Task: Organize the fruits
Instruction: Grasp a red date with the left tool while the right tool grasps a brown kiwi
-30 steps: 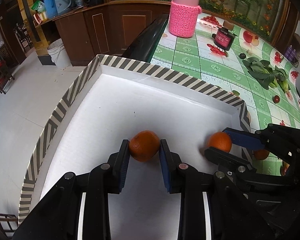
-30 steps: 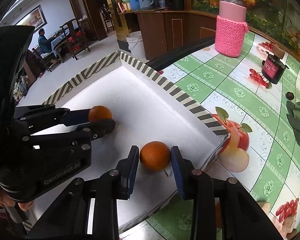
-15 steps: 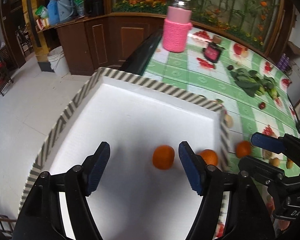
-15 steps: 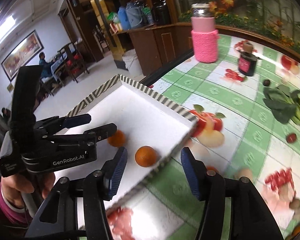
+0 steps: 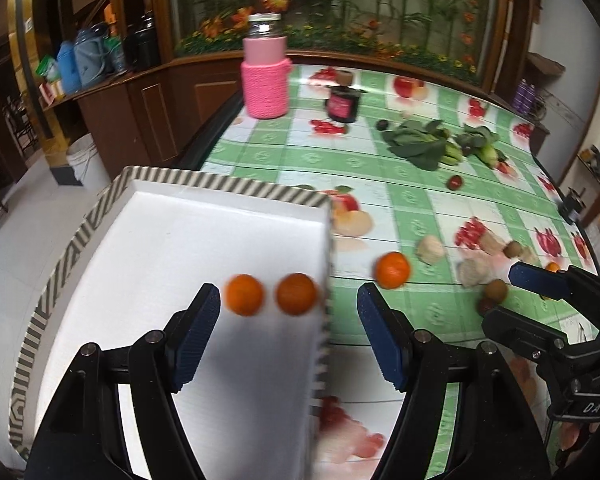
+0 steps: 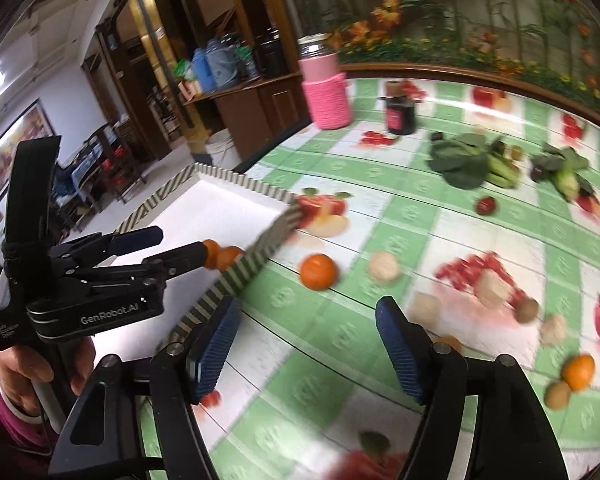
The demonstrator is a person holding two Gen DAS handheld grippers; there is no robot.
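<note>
Two oranges (image 5: 244,294) (image 5: 296,293) lie side by side inside the white striped-rim box (image 5: 220,186), near its right wall. They also show in the right wrist view (image 6: 225,258). A third orange (image 5: 393,270) (image 6: 318,271) lies on the green tablecloth just right of the box. A fourth orange (image 6: 578,371) sits at the right. My left gripper (image 5: 289,330) is open and empty above the box's right wall. My right gripper (image 6: 306,346) is open and empty above the tablecloth, right of the box.
Pale and brown small fruits (image 6: 384,267) (image 6: 526,310) lie scattered on the tablecloth (image 6: 380,216). Leafy greens (image 5: 418,146), a pink-sleeved jar (image 5: 265,74) and a dark jar (image 5: 343,106) stand farther back. The table's left edge drops to the floor beside the box.
Both grippers opened, let go of their oranges in the box, and pulled back and up. Both views have swung right toward the tablecloth.
</note>
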